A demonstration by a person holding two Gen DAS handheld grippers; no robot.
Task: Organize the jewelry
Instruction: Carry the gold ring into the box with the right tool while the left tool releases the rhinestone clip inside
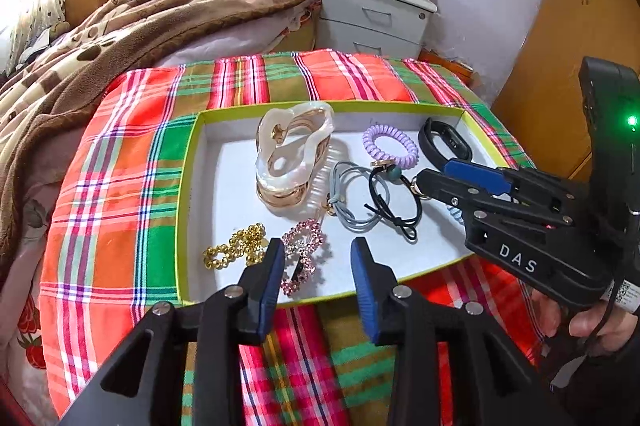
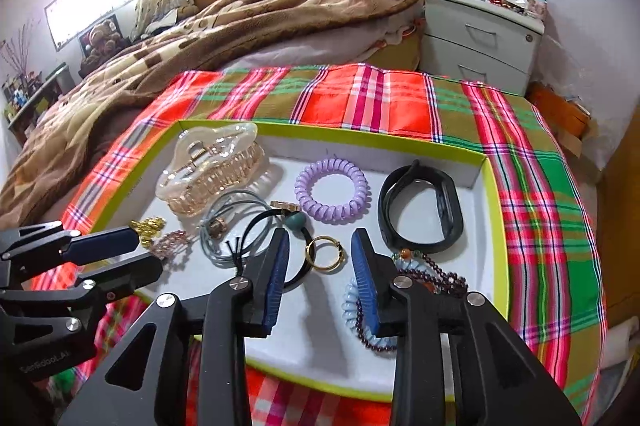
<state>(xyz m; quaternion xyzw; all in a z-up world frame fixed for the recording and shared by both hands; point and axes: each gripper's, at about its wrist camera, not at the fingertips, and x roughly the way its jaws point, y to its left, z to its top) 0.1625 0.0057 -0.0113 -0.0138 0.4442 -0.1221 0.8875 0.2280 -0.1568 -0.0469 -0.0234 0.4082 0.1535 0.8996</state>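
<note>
While both are hovering over the tray (image 2: 494,194) | left hand-held gripper (image 1: 318,260) sitting released above pink clip (image 1: 304,256) at tray's 7 o'clock | right hand-held gripper (image 2: 320,250) gaping, empty, framing gold ring (image 2: 325,252) at centre.

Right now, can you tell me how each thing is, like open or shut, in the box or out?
Left gripper: open, holding nothing, over the pink rhinestone clip.
Right gripper: open, holding nothing, over the gold ring.
Box: no lid on, jewelry inside.
Hair claw: shut, lying in the box.
Purple coil tie: lying flat, untouched.
Black band: fastened in a loop.
Nightstand drawers: shut.
</note>
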